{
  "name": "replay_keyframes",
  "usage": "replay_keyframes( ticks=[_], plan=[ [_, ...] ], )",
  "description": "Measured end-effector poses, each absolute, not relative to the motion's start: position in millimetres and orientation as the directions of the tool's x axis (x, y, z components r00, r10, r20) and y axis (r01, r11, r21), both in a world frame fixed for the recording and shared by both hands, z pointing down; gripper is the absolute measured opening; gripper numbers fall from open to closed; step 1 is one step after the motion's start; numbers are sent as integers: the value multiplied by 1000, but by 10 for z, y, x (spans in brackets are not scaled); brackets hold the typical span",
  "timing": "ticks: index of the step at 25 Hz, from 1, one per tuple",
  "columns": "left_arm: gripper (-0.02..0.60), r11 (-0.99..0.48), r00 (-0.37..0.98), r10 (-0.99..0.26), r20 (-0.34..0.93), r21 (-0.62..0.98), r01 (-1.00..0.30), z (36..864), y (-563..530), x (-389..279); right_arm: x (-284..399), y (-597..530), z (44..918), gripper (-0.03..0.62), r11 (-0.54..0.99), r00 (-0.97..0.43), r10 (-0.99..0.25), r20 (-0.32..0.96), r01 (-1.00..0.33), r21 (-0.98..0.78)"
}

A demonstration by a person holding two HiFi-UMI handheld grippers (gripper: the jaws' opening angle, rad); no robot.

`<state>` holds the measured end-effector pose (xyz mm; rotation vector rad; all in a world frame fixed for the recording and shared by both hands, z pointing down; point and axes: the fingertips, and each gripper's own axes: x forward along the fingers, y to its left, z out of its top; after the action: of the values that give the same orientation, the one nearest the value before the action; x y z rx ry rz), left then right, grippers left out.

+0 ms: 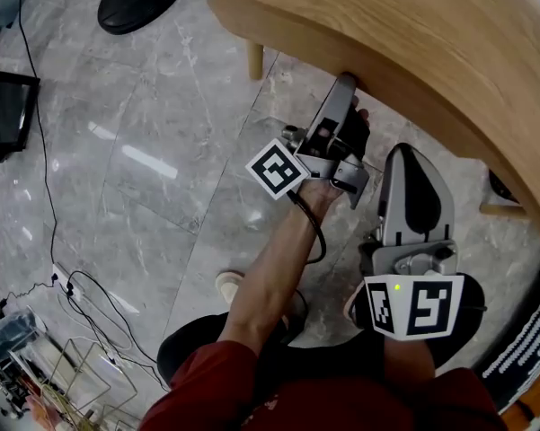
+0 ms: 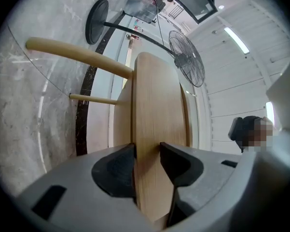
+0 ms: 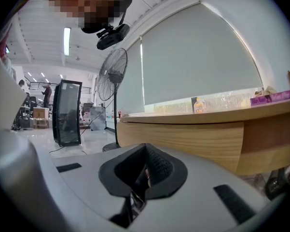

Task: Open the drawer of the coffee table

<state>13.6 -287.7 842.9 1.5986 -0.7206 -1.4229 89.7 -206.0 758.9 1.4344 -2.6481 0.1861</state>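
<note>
While the left gripper (image 1: 345, 86) reaches up and away from the person to the lower edge of the coffee table (image 1: 413, 34), its two jaws pinch the drawer front (image 2: 157, 110). In the left gripper view both dark pads (image 2: 118, 170) lie against the pale wood, one on each face, and the board runs straight ahead out of the grip. From the head view, the wooden band at this gripper's tips follows the table's curve with no gap that can be made out, so the drawer looks pushed in. Past the tips and to the left stand two round table legs (image 2: 77, 54), and a standing fan (image 2: 187, 62) rises further off to the right.

The right gripper (image 1: 411, 155) hangs just beside the left one, nearer the person and clear of the table. Its jaws are pressed together with nothing between them. Ahead of it lies the table's wooden side, with the fan to its left and a black cabinet (image 3: 67, 112) further left.

Each gripper carries its marker cube (image 1: 278, 169) at the near end, and a bare forearm (image 1: 270, 277) leads back from the left one. Below both grippers is the grey marble floor (image 1: 162, 133), with a thin cable (image 1: 45, 178) trailing well off to the left.
</note>
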Motion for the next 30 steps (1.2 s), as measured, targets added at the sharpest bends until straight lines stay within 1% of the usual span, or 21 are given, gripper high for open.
replay_keyframes(
  ticks=[6,10,13,17,26,30],
  plan=[
    [176,-456,197,-864,-463,886,80,8439,-2631,79,773,-1912,7537,-3,572,-567,-807,166,-820,-22],
    [176,-449,172,-872,-458,889,92,8450,-2538,20,703,-1854,7518,-3,595,-587,-792,167,-804,-6],
    [176,-455,156,-870,-468,884,111,8461,-2412,-19,662,-1769,7485,-3,610,-602,-782,163,-792,0],
    [176,-471,169,-860,-481,877,97,8481,-2243,-71,609,-1667,7442,-3,619,-613,-776,149,-785,-1],
    [176,-488,141,-854,-501,865,118,8473,-2201,-85,581,-1592,7383,-3,621,-616,-777,132,-784,-4],
    [195,-523,144,-830,-539,842,134,8421,-2284,-73,546,-1611,7400,-3,627,-623,-771,132,-779,-8]
  ],
)
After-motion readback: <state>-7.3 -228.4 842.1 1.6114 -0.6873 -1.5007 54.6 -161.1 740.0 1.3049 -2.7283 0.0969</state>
